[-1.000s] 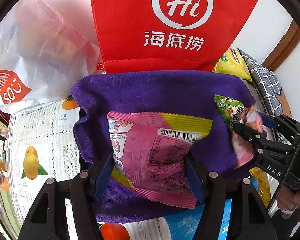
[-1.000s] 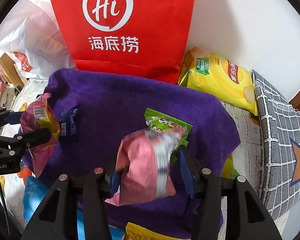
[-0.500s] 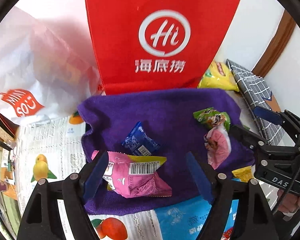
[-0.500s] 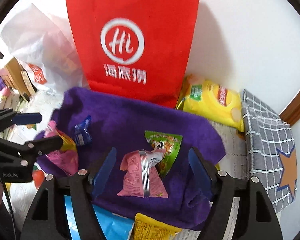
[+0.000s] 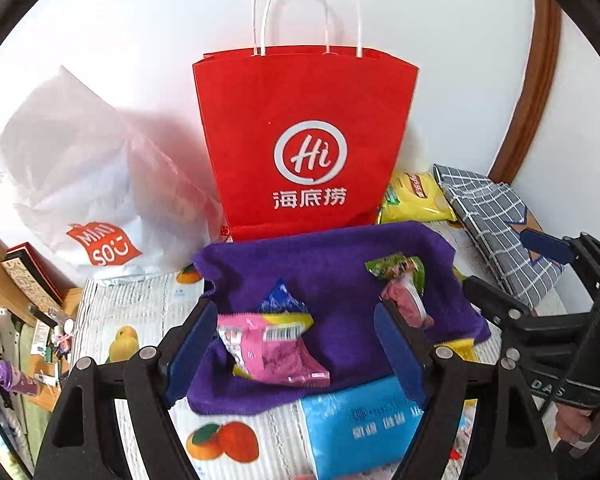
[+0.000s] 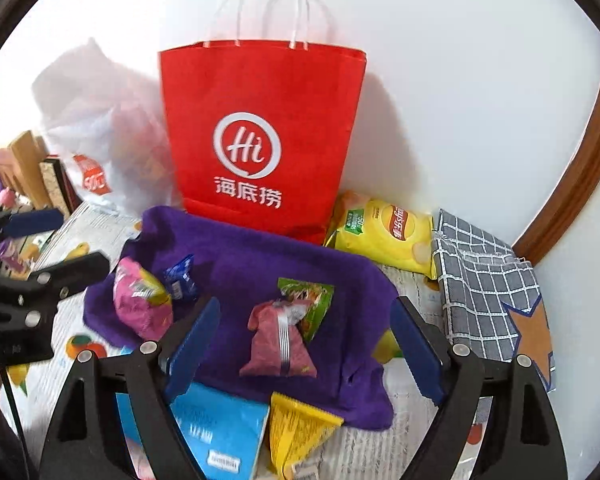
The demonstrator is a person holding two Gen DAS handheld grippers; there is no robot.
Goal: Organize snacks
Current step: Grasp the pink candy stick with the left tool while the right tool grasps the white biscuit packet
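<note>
A purple cloth [image 5: 332, 256] [image 6: 260, 256] lies in front of a red paper bag [image 5: 304, 140] [image 6: 260, 128]. On the cloth lie a pink-and-yellow snack packet [image 5: 272, 352] [image 6: 140, 300], a small blue packet [image 5: 282, 296] [image 6: 180, 276], a green packet [image 5: 396, 268] [image 6: 312, 296] and a pink packet [image 5: 408, 308] [image 6: 278, 340]. My left gripper [image 5: 296, 356] is open and empty above the pink-and-yellow packet. My right gripper [image 6: 304, 344] is open and empty above the pink packet.
A yellow chip bag [image 6: 380, 232] and a grey checked cloth [image 6: 488, 280] lie at the right. A white plastic bag [image 5: 80, 184] stands at the left. A blue packet [image 6: 216, 432] and a yellow packet [image 6: 296, 432] lie near the cloth's front edge.
Both grippers opened, let their pink packets drop on the purple cloth, and pulled back and up. The whole red bag now shows.
</note>
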